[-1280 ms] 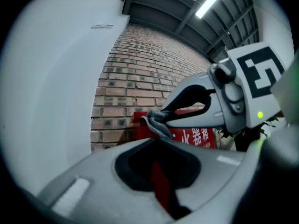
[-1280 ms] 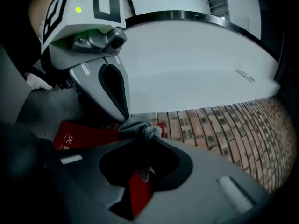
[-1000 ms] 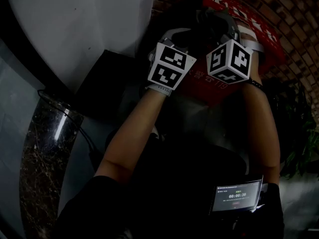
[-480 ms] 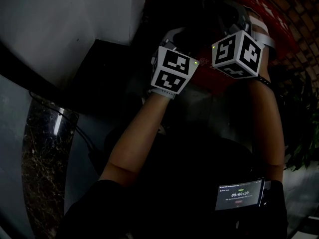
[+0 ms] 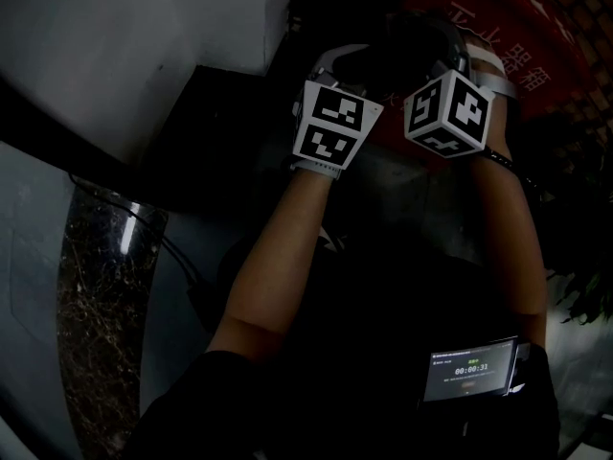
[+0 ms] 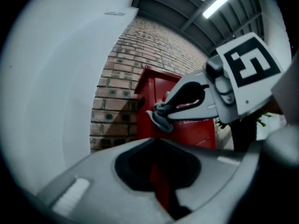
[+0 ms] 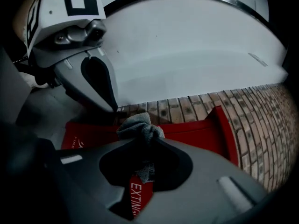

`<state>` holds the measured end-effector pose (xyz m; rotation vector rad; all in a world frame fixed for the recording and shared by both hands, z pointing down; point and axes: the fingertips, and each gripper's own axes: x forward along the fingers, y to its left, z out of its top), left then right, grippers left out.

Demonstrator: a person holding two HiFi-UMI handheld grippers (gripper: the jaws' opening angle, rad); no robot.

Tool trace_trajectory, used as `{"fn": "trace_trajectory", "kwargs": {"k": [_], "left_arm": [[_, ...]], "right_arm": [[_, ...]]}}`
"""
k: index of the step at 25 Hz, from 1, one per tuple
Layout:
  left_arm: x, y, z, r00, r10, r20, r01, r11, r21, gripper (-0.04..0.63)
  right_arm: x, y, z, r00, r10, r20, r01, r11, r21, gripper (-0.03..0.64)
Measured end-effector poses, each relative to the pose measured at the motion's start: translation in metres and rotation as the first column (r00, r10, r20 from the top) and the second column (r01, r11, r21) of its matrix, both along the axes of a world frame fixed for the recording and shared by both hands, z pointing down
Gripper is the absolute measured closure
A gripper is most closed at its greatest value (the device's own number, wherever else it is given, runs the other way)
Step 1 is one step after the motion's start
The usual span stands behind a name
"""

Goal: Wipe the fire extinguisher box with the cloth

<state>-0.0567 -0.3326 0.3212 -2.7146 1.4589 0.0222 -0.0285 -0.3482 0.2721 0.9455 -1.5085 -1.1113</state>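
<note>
left gripper (image 6: 154, 139): jaws are pressed together at the tips with nothing pinched between them, just a sliver of red seen through the gap lower down

right gripper (image 7: 144, 141): clamped on the cloth (image 7: 140, 126), which is bunched up into a grey wad above the jaw tips, with a bit of it trailing down between the jaws

fire extinguisher box (image 7: 201, 129): red, set against the brick wall (image 6: 135, 50). White lettering can be made out on its face in the right gripper view, partly cut off by the jaws

cloth vs box: the wad is held up in front of the box, near its upper part. Whether it's actually touching the red surface can't be told from any view tbh

grippers relative to each other: held close side by side, both aimed at the box. In the left gripper view the right one is seen crossing in from the right with the cloth at its tip

white curved wall (image 7: 187, 55): a big pale rounded surface is seen beside the brickwork, left of the box

ceiling light (image 6: 217, 3): a lit strip is seen overhead among dark beams

head view: very dark. Both bare forearms (image 5: 278, 257) are stretched toward the box

small screen (image 5: 467, 374): strapped by the right arm, lit, with a timer readout too small to be read properly

plant (image 5: 579, 257): dark leaves are seen at the right edge
</note>
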Motion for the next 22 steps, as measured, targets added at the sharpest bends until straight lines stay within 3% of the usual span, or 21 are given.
{"fn": "trace_trajectory", "kwargs": {"k": [8,13,20,22], "left_arm": [[-0.012,-0.009,0.033,0.998,-0.007,-0.057,0.002,0.997,-0.073,0.595],[-0.003,-0.012,0.055,0.999,-0.005,-0.053,0.001,0.998,-0.07,0.595],[0.006,-0.013,0.096,0.994,0.035,-0.104,-0.046,0.993,-0.104,0.595],[0.005,-0.017,0.116,0.997,0.015,-0.078,-0.025,0.991,-0.128,0.595]], "right_arm": [[0.002,0.0,0.059,0.999,0.018,0.037,-0.014,0.993,-0.114,0.561],[0.003,0.0,0.096,0.998,0.033,0.048,-0.024,0.983,-0.179,0.561],[0.001,-0.001,0.143,0.997,0.043,0.071,-0.023,0.966,-0.256,0.561],[0.002,-0.001,0.156,0.996,0.048,0.077,-0.025,0.961,-0.275,0.561]]}}
